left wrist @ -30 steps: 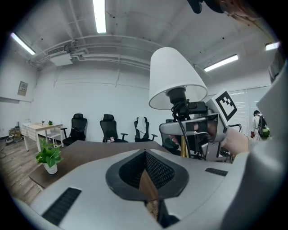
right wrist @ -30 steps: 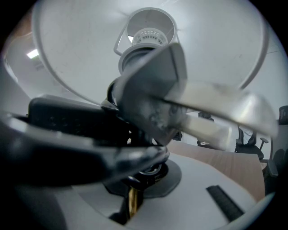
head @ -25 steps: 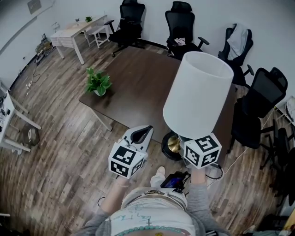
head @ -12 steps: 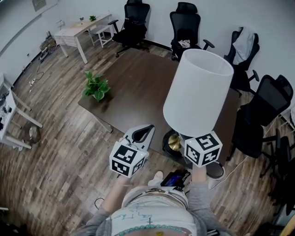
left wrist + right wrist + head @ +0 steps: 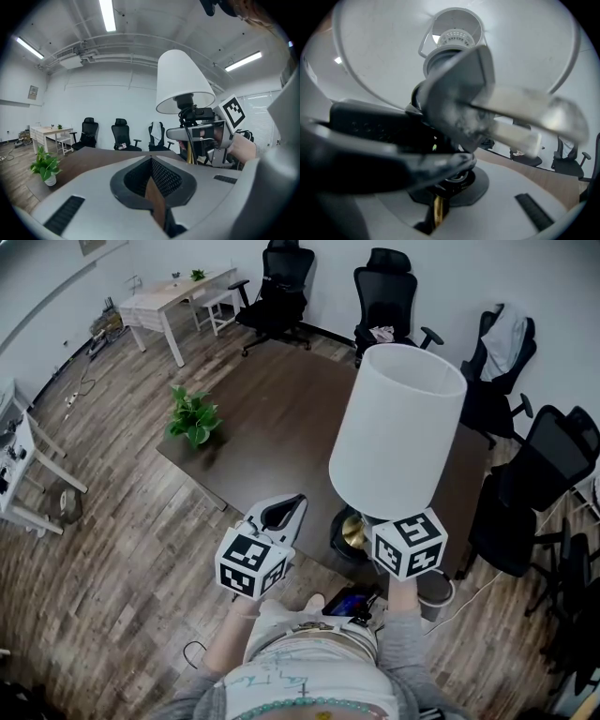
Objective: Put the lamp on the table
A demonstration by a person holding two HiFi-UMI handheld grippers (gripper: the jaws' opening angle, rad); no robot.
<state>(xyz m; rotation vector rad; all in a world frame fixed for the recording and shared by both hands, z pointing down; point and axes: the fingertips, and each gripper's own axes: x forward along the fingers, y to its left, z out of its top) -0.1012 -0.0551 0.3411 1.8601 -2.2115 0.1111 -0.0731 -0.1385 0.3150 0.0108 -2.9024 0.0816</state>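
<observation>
Dark worktop before us, plant by its left edge, chairs behind, our right tool clamps the upright lamp at its stem, left tool, jaws together

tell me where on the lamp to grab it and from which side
Take the lamp by its thin brass stem, between the shade and the round base, coming in level from the side. The shade is too wide and smooth for tongs, the base too broad; only the stem is slim enough. The right tongs are shut on it there.
</observation>
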